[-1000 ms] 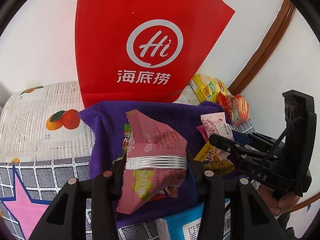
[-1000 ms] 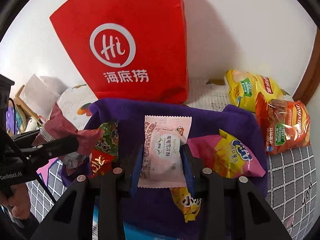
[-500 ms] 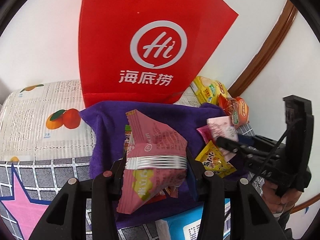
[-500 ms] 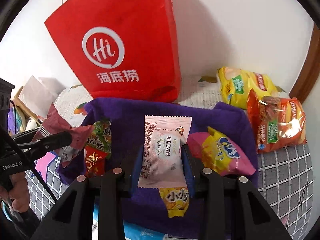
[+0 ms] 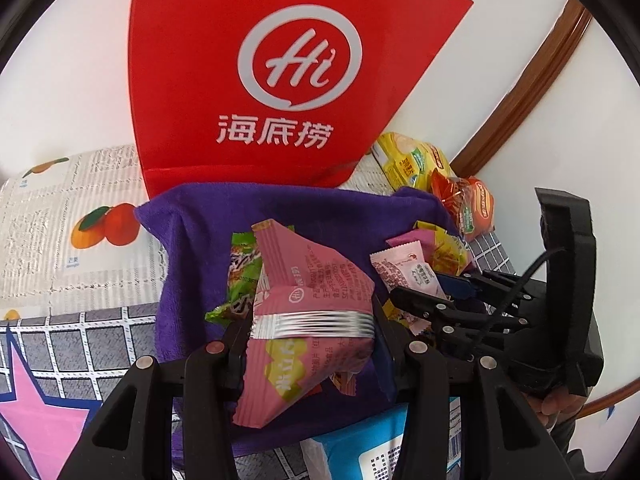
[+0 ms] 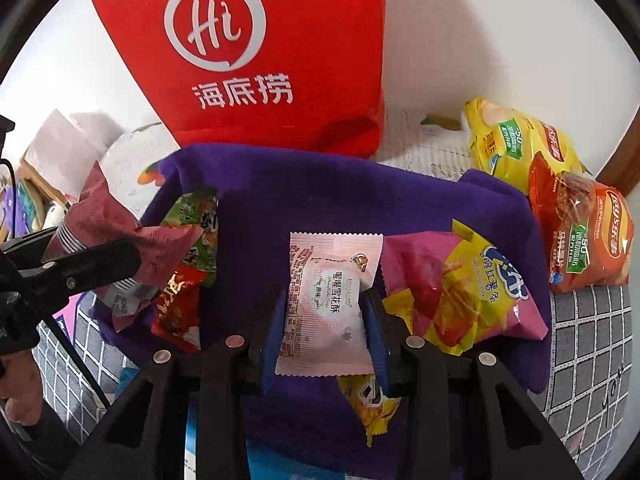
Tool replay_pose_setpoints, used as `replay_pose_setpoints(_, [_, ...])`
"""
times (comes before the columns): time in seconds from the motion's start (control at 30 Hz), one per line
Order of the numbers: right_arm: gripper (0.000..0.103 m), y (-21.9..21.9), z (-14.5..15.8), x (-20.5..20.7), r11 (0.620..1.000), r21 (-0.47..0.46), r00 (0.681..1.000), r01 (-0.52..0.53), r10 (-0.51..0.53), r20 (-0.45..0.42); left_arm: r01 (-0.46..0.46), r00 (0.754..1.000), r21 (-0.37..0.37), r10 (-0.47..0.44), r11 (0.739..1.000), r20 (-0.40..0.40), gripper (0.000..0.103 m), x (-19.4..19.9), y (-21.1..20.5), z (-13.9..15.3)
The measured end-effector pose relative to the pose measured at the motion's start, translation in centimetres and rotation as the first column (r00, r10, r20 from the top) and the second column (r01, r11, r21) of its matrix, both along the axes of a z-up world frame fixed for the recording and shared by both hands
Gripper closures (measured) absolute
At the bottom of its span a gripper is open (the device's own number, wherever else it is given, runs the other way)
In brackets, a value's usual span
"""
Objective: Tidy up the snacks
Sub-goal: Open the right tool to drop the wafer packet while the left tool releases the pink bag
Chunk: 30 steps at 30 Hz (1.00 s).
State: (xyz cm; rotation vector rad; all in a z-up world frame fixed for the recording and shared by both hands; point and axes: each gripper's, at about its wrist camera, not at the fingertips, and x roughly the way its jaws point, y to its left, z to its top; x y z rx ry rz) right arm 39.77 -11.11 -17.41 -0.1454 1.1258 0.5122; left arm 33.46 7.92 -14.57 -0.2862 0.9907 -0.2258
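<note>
My left gripper is shut on a pink snack packet with a silver band, held above a purple cloth. The right wrist view shows that left gripper and its dark pink packet at the left. My right gripper is shut on a pale pink packet, low over the purple cloth. The right gripper and its pale packet also appear at the right of the left wrist view. A green packet, a red packet and a pink-and-yellow bag lie on the cloth.
A tall red paper bag stands against the white wall behind the cloth. A yellow chip bag and an orange chip bag lie at the right. A blue-and-white pack lies at the near edge. A small yellow packet lies under the right gripper.
The right gripper has sunk a little toward the cloth with the pale pink packet still in it. The left gripper and its packet have stayed put.
</note>
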Motion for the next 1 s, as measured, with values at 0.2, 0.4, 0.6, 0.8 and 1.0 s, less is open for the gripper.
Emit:
replay_pose_setpoints(0.2, [0.063,-0.5,-0.6,0.4,0.999,-0.029,0.999,0.028,-0.029,-0.031,0.02,0.999,0.003,-0.02,1.0,-0.047,0.059,0.5,-0.5,-1.1])
replay_pose_setpoints(0.4, [0.04,-0.7,0.6,0.0,0.999,-0.029,0.999,0.027,-0.026,0.024,0.023,0.997,0.02,-0.022,1.0,-0.068,0.059,0.5,-0.8,-1.3])
replay_pose_setpoints(0.6, [0.04,-1.3,2.1,-0.3,0.999,-0.012,0.998,0.039,-0.038,0.051,0.033,0.994,0.019,-0.031,0.999,-0.101,0.059,0.8,-1.0,-2.0])
replay_pose_setpoints(0.8, [0.04,-1.8,3.1,-0.6,0.999,0.009,0.996,0.05,-0.05,0.071,0.042,0.993,0.023,-0.04,0.999,-0.111,0.059,0.9,-1.5,-2.3])
replay_pose_setpoints(1.0, [0.04,-1.9,3.6,-0.8,0.998,0.013,0.995,0.059,-0.06,0.082,0.05,0.992,0.031,-0.046,0.998,-0.115,0.059,1.0,-1.7,-2.5])
